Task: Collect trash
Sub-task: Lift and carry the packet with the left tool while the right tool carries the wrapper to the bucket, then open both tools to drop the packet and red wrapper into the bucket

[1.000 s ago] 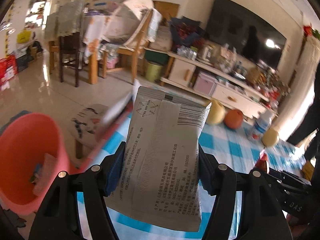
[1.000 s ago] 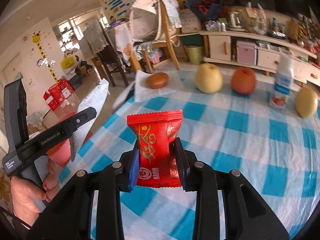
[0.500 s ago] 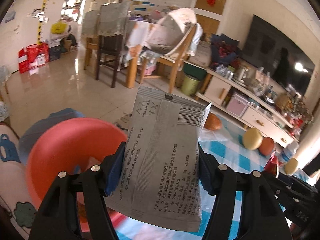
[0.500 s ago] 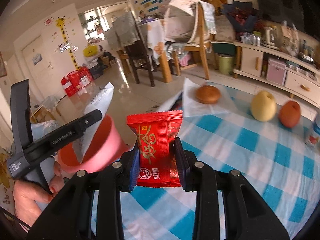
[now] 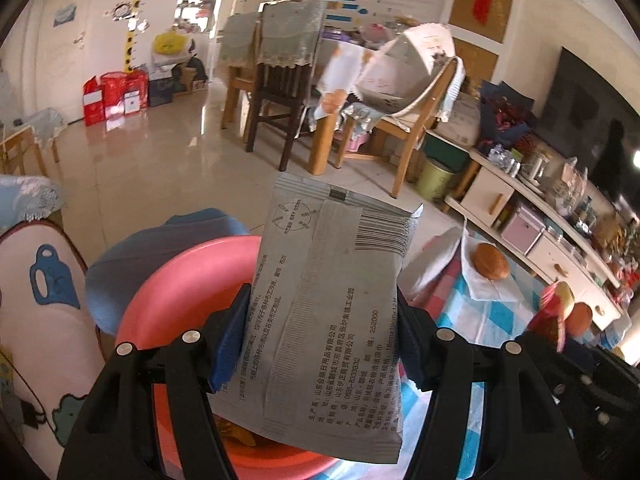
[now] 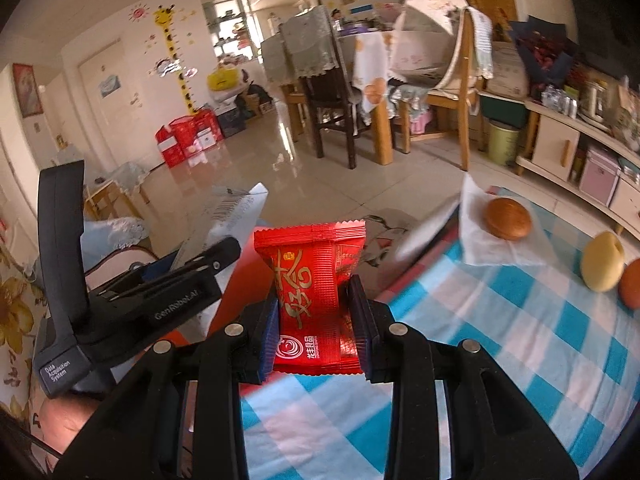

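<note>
A: Start with the left wrist view. What is the left gripper [image 5: 320, 340] doing?

B: Its blue pads are clamped on a grey printed packet [image 5: 328, 312], one pad on each side edge, and the packet stands upright between them with its barcode near the top right corner.

A: Where is that over?

B: Over the pink bin [image 5: 180, 292]. The bin's round rim shows to the left of the packet and under it, beside the corner of the checked tablecloth [image 5: 492, 316]. Something yellowish lies inside the bin, but I cannot tell what it is.

A: Anything else on the cloth?

B: A brown bun [image 5: 491, 261] on a white tissue near the cloth's far edge.

A: Now the right wrist view.

B: The right gripper [image 6: 316, 336] is closed on a red snack wrapper [image 6: 316, 296], gripped by its lower half and standing upright, gold characters facing the camera. It hangs above the left edge of the cloth. The left gripper is at the left with the grey packet poking up past it. Farther along the cloth lie the bun, a yellow pear [image 6: 602, 262] and, at the picture's right rim, an orange-red fruit [image 6: 632, 284] touching the pear.
</note>
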`<move>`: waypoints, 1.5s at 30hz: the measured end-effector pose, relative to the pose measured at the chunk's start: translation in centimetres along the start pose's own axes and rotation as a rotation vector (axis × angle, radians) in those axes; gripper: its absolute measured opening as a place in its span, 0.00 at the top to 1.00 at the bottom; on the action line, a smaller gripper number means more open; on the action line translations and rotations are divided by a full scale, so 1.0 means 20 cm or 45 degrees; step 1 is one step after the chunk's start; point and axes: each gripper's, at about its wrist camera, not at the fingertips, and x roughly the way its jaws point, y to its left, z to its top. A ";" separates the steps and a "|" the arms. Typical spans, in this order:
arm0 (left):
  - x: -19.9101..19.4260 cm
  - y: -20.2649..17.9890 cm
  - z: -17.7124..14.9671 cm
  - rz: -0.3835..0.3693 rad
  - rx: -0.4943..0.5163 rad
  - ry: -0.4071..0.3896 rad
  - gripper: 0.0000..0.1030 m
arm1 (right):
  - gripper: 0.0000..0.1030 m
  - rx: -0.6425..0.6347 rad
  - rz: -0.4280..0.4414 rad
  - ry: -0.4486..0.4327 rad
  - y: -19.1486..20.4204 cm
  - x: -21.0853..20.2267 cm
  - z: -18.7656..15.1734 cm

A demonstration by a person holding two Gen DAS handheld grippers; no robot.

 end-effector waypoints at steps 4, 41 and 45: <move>0.01 0.07 0.01 0.034 -0.021 0.003 0.37 | 0.67 -0.031 0.022 0.029 0.08 0.09 0.01; 0.15 0.34 -0.04 0.194 -0.136 0.099 0.32 | 0.60 -0.120 0.010 0.153 0.25 0.41 -0.04; 0.16 0.35 -0.05 0.233 -0.129 0.110 0.18 | 0.40 -0.073 -0.016 0.095 0.20 0.36 -0.04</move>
